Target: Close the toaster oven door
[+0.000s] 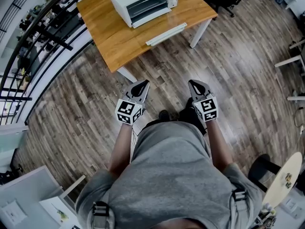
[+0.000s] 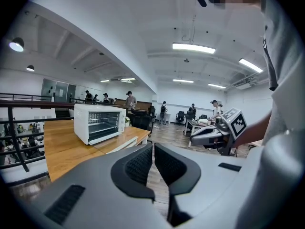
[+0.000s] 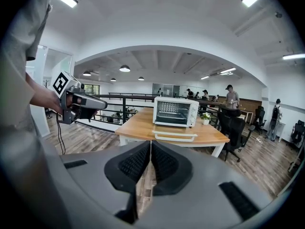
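- The dark plank wooden floor point(image 1: 248, 80) spreads between the person and the table; both grippers hang over it, well short of the table.
- The orange-brown wooden table with white legs point(image 1: 112, 42) stands at the top of the head view. A black metal railing point(image 1: 43, 30) runs past its left side.
- The white boxy toaster oven point(image 1: 143, 1) sits on the table's far half. Its long axis runs across the table, slanting up to the right in the head view. Its front faces the table's near edge and the person.
- The oven's glass door point(image 1: 159, 25) is open, swung down about level over the tabletop. Its long white bar handle point(image 1: 166, 34) lies parallel to the oven's long side, near the table's near edge.
- The left gripper, grey with a marker cube point(image 1: 143, 83), points toward the table. Its jaws are pressed together with nothing between them, as the left gripper view shows.
- The right gripper point(image 1: 193, 82) also points toward the table, jaws together and empty.
- The small green potted plant point(image 3: 206, 118) stands on the table, just right of the oven.
- Only the gripper views show people standing far beyond the table; only the head view shows the oven's top.
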Demonstrator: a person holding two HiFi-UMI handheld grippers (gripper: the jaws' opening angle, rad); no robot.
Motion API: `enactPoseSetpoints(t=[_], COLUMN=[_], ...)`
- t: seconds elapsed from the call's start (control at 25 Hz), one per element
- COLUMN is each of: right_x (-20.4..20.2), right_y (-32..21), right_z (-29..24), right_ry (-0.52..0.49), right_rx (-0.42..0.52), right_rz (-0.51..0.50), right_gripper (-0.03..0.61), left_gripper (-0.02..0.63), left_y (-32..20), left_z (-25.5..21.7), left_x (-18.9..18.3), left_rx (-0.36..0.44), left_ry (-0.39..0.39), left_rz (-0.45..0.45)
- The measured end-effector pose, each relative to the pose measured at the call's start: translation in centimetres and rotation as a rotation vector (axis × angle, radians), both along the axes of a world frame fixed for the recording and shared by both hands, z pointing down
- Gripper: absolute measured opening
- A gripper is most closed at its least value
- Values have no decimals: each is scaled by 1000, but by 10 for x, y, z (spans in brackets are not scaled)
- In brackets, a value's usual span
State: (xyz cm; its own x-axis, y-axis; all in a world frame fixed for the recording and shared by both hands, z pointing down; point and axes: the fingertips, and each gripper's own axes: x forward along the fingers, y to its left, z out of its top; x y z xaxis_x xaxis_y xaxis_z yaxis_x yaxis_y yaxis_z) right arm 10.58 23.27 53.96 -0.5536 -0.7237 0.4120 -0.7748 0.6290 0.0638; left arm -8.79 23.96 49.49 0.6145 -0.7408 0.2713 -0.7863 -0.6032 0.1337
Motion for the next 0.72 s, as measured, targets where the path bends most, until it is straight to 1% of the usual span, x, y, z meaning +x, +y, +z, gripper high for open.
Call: enactPoseSetpoints(t=[0.32, 0.36, 0.44, 0.48, 0.72], right_x=[1, 1, 1, 1, 2], right_y=[1, 1, 1, 0, -3], right_z=[-1, -2, -2, -2, -5], right_ry=[-10, -11, -8, -7, -5], right_rx=[1, 1, 4, 6, 17], right_rz=[6, 5, -1, -3, -6], right_gripper=[48, 54, 62, 68, 105], left_gripper=[30, 43, 95, 107, 136], left_y=[0, -1, -3, -4, -4], left_z=[1, 1, 0, 0, 1], left_x=[-1, -1, 0, 0, 1], left_rx=[1, 5, 13, 15, 13], left_ry=[6, 1, -7, -9, -14], left_rz=[-12, -16, -19, -20, -21])
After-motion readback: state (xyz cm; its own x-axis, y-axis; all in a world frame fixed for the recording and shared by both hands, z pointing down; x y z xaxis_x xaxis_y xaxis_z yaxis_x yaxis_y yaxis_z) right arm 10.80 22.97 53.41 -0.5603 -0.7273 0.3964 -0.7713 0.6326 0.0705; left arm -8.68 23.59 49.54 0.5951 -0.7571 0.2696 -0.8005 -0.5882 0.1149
